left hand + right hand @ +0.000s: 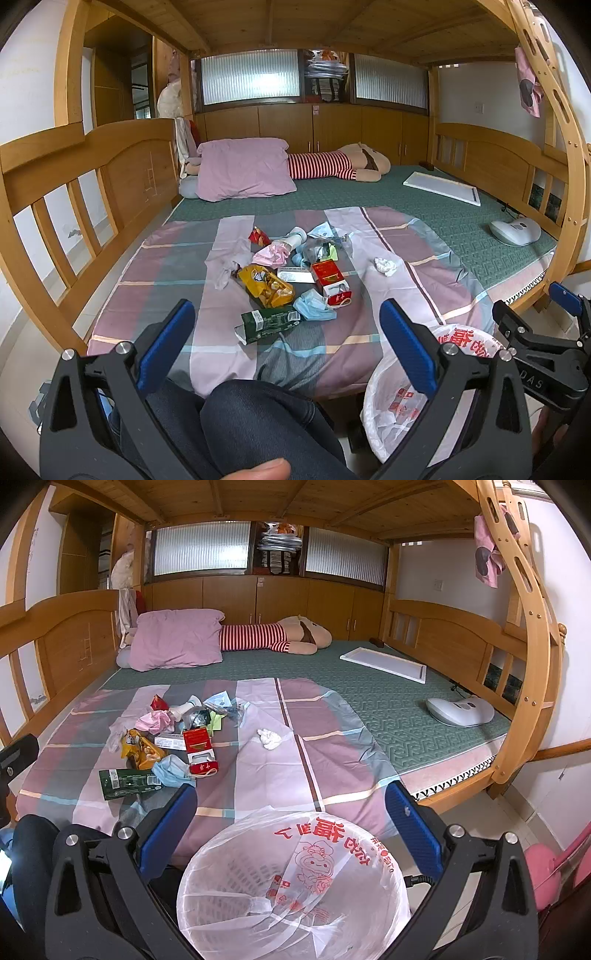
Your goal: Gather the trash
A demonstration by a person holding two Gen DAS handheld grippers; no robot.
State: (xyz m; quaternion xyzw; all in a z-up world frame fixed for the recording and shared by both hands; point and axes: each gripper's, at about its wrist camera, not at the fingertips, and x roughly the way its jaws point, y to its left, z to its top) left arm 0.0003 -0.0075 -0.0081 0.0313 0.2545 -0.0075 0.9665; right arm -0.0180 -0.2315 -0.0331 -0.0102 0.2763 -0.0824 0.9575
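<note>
Left wrist view. Left gripper, black frame with blue pads: jaws spread wide, nothing between them, raised above the near edge of the pink-and-grey checked bedsheet. Landmark: red-and-white cigarette carton, lying mid-sheet. Just left of the carton: yellow crumpled snack wrapper. Touching its near end: pale blue face mask. Nearer than the mask: dark green flattened carton. Beyond the carton: pink crumpled wrapper, small red packet and white tube-shaped bottle. To the carton's right, apart: white crumpled tissue. Near right of the carton, off the bed: white plastic-lined waste basket, partly hidden by a blue pad.

Right wrist view. Right gripper, same build: jaws released and empty, hanging over the waste basket, whose liner bears red print. The cigarette carton lies left of centre; tissue to its right; green carton nearer and leftward; mask between them.
</note>
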